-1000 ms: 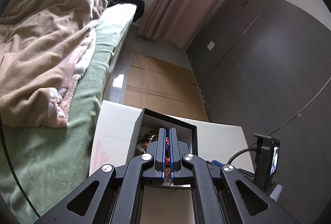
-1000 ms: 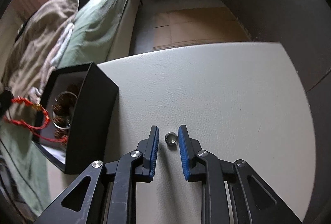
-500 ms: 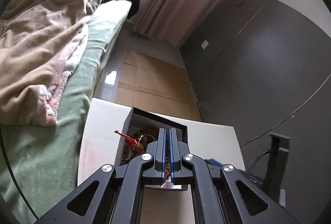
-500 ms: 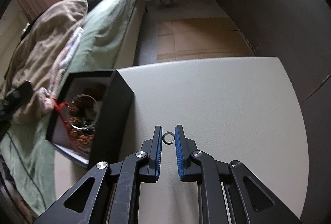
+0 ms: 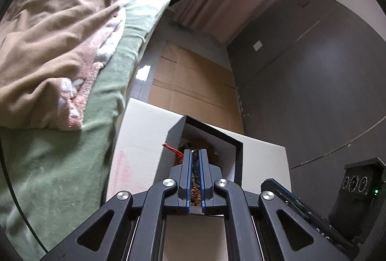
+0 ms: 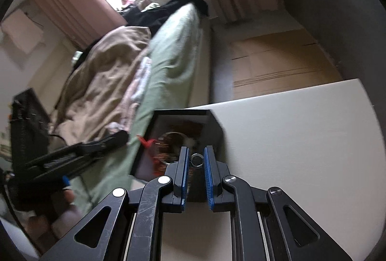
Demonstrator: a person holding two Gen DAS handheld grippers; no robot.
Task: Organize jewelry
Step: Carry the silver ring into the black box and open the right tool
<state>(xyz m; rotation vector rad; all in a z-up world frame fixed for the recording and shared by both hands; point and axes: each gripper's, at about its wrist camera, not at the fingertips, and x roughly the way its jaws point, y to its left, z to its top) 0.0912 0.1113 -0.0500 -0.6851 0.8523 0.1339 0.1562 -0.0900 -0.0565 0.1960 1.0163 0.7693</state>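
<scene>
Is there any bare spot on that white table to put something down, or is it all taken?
Plenty. In the right wrist view the white table lies bare from the black box out to its right edge. In the left wrist view a bare strip runs between the box and the bed. The box itself is crowded with jewelry, and both grippers work there.

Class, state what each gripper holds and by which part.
Right gripper: silver ring, pinched across its band. Left gripper: shut; nothing clearly held.
</scene>
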